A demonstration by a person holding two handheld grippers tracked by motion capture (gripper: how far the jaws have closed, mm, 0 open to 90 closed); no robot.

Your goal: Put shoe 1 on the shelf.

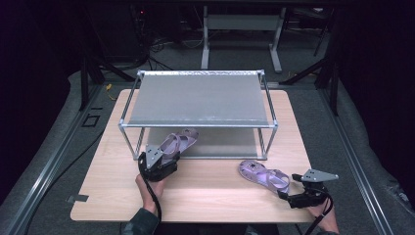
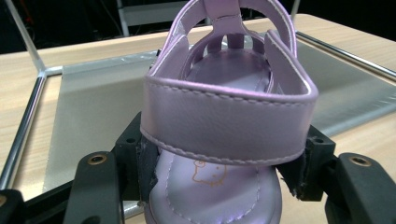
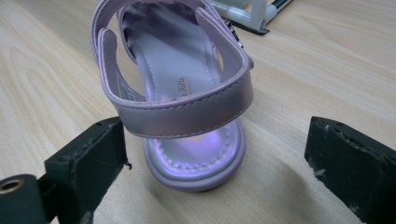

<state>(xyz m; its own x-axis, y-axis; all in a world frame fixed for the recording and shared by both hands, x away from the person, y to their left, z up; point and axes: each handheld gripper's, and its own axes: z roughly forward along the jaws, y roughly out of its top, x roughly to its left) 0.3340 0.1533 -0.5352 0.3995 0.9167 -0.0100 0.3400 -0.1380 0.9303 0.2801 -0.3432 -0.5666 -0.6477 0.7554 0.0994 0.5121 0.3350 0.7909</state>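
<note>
The left gripper squeezes the heel of a purple sandal, toe toward one o'clock under the metal rack. The right gripper gapes wide around another sandal, flat on the table.

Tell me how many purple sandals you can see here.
2. One sandal is gripped at the heel by the left gripper at the rack's lower shelf; the other sandal lies on the table before the open right gripper.
</note>
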